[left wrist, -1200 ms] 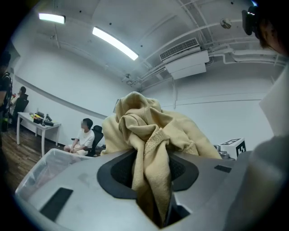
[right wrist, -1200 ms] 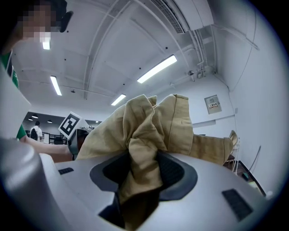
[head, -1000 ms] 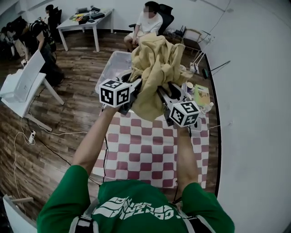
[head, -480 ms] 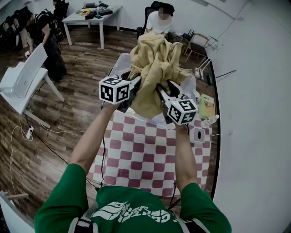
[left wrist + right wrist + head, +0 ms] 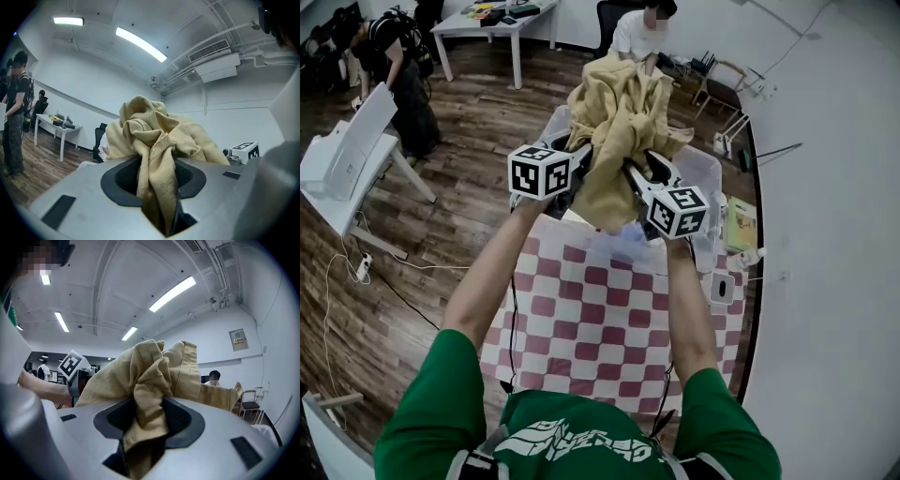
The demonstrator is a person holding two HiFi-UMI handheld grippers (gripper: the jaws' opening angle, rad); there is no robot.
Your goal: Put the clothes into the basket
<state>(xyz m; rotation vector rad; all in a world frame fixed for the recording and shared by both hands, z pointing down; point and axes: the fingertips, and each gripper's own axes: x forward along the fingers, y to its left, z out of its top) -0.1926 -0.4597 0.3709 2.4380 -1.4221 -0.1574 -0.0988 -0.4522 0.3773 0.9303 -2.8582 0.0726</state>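
We've moved the garment forward off the tabletop. It's now above the basket, with left claw and right claw both clamped on it. Next we lower and release.

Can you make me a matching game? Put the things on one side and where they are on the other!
Things:
1. crumpled yellow fabric garment
2. red-and-white checkered tablecloth
3. translucent white plastic basket
4. green printed T-shirt

Places:
A. worn by the person
B. spread flat on the table
C. held up, pinched by the left gripper and right gripper
D. beyond the tablecloth's far edge, behind the lifted thing

Pairs: 1-C, 2-B, 3-D, 4-A
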